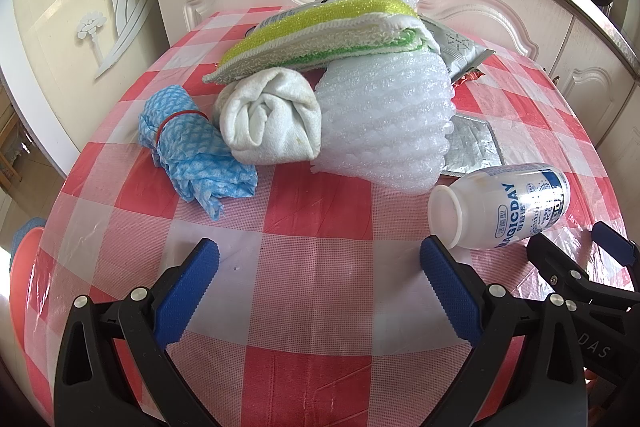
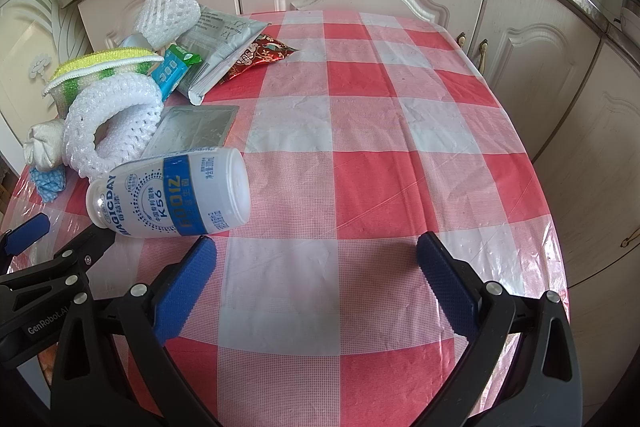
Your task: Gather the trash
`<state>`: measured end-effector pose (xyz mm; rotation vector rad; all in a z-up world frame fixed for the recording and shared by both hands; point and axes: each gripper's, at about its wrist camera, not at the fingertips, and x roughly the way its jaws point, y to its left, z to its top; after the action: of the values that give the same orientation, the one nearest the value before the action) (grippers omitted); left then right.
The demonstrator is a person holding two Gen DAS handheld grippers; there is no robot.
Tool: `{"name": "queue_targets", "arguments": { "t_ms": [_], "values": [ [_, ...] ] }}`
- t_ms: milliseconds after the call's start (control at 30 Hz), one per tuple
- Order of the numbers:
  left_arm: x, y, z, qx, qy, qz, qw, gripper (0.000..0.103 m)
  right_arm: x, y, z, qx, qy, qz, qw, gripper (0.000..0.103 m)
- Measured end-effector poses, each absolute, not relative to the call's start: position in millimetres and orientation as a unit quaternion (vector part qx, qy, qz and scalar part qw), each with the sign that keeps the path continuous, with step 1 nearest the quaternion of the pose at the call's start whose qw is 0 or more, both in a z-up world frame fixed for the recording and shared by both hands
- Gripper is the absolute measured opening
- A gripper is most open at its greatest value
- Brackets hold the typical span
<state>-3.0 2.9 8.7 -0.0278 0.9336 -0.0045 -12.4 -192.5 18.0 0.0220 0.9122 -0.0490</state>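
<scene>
Left hand-held gripper [image 1: 319, 259]: jaws spread wide, nothing between them, low over the checked red-and-white cloth [image 1: 304, 211] covering the counter. Right hand-held gripper [image 2: 317, 255]: jaws likewise spread, empty, over bare cloth.

White plastic bottle [image 2: 172, 193], blue-labelled, lies on its side just ahead and left of the right hand-held gripper, close to its left finger [image 2: 188, 287]; contact unclear. In the left wrist view the same bottle sits ahead and right of the left hand-held gripper, open mouth turned toward it.

Ahead of the left hand-held gripper, a heap: blue cloth bundle [image 1: 188, 151] tied with a red band, to the left; rolled white towel [image 1: 272, 115] beside it; white foam netting sleeve [image 1: 384, 123] touching the towel on the right; yellow-green scrub pad [image 1: 320, 31] resting tilted on top. A second foam netting piece [image 2: 168, 11] stands behind.

Far left of the right hand-held gripper: silver foil tray [image 2: 192, 127] flat beside the netting, grey packet [image 2: 220, 47], small blue-green pack [image 2: 172, 69], red patterned wrapper [image 2: 264, 57] partly under the grey packet.
</scene>
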Motion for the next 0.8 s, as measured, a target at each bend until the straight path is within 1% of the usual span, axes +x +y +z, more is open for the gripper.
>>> {"name": "queue_targets", "arguments": {
  "t_ms": [400,667,800],
  "values": [
    [-6,2,9,-0.012,0.446,-0.001,0.895,0.098,-13,-192,17,0.011,0.44,-0.024,0.897,0.1],
    [-29,0,8,-0.002,0.447,-0.033,0.894,0.098,-35,-187,17,0.01,0.441,-0.02,0.897,0.1],
    [-50,3,19,0.0,0.424,-0.042,0.905,0.098,-51,-185,18,0.007,0.444,-0.014,0.896,0.1]
  ]
}}
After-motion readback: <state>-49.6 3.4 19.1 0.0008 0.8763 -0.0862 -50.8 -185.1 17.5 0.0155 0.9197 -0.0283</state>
